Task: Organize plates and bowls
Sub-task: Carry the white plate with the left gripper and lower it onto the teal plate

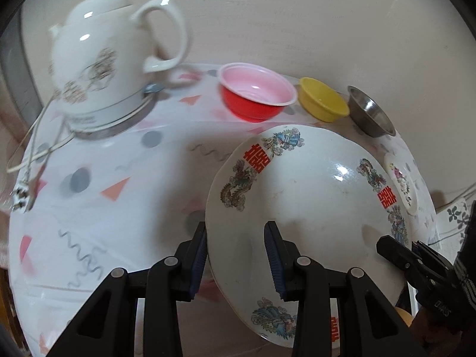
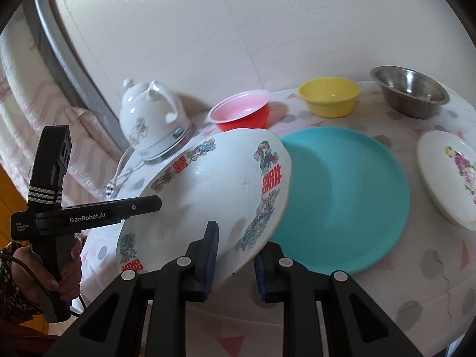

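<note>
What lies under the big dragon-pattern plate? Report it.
Partly beneath the tilted dragon-pattern plate lies the teal plate; its left edge and the tablecloth below are covered.

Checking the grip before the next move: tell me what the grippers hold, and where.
Both hold the large white plate, tilted, by its rim: left gripper on one edge, right gripper on the opposite edge.

The left hand-held gripper (image 1: 235, 255) pinches the rim of a large white plate (image 1: 309, 208) with dragon motifs, held tilted above the counter (image 1: 119, 223). The right hand-held gripper (image 1: 398, 253) grips its far edge. Behind stand a white kettle (image 1: 101, 68), a red bowl (image 1: 255, 95), a yellow bowl (image 1: 322, 99) and a steel bowl (image 1: 372, 111).
</note>
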Available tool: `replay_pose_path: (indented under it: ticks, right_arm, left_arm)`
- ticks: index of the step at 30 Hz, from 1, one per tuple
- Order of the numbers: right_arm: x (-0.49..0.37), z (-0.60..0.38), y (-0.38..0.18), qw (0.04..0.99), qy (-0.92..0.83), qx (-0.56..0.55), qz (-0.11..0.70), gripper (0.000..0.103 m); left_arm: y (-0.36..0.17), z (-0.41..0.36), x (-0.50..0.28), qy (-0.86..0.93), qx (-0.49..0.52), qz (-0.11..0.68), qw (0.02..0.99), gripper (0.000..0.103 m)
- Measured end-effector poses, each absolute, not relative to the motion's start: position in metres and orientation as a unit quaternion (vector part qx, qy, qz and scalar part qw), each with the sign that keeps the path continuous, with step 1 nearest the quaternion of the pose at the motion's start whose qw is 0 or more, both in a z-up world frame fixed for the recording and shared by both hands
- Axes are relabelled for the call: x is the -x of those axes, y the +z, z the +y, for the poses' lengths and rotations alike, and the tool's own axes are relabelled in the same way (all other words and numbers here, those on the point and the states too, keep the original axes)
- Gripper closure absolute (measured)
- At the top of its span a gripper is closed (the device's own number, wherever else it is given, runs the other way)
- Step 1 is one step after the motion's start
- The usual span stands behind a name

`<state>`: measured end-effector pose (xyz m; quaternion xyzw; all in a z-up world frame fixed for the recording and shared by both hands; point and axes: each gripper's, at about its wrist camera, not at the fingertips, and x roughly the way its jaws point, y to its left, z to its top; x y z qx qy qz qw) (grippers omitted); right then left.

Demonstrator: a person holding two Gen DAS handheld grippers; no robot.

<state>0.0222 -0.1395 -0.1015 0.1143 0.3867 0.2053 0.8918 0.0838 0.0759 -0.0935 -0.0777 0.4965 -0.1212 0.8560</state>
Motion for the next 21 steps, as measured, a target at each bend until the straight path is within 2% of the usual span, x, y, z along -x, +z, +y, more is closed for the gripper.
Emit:
replay_pose_path:
  ticks: [21]
  right_arm:
    - [-0.032, -0.223, -0.112, 0.9, 0.131, -0.168, 0.38, 0.081]
  left_arm:
    - [-0.107, -0.019, -0.142, -0.159, 0.049, 0.538, 0.826, 0.065]
